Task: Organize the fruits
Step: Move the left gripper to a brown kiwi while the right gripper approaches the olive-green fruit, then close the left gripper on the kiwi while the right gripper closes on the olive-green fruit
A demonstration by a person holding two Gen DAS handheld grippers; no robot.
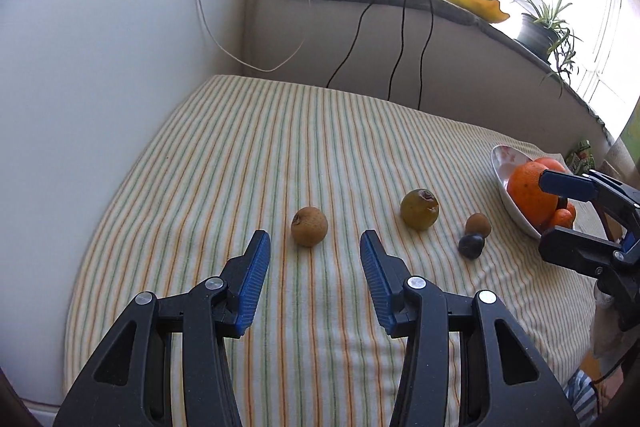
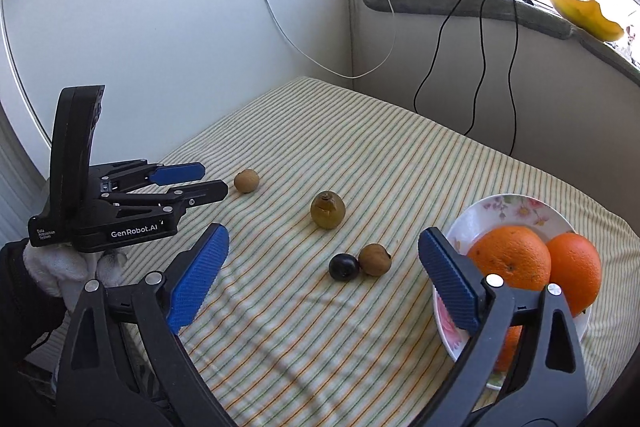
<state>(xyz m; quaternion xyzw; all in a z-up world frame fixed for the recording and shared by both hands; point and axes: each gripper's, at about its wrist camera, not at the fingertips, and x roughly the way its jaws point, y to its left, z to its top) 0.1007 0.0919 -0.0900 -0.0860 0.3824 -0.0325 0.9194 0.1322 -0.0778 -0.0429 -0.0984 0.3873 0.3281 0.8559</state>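
Round brown fruit (image 1: 309, 227) on striped cloth (image 1: 280, 131); glossy oranges (image 2: 510, 259) in floral bowl (image 2: 516, 207).

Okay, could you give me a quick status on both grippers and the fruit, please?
Left gripper open, empty, facing brown fruit. Right gripper open, empty. Four small fruits loose on striped cloth; oranges on plate. Nothing in the way.

L tool (image 1: 315, 241) jaws apart, nothing btwn them, over striped cloth (image 1: 248, 147). Brown fruit (image 1: 309, 227) just ahead of tips. Green-yellow fruit (image 1: 419, 209) further right; small brown fruit (image 1: 478, 225) touching dark plum (image 1: 471, 246). Oranges (image 1: 530, 191) in white bowl (image 1: 505, 163) far right, R tool (image 1: 560, 207) at it.
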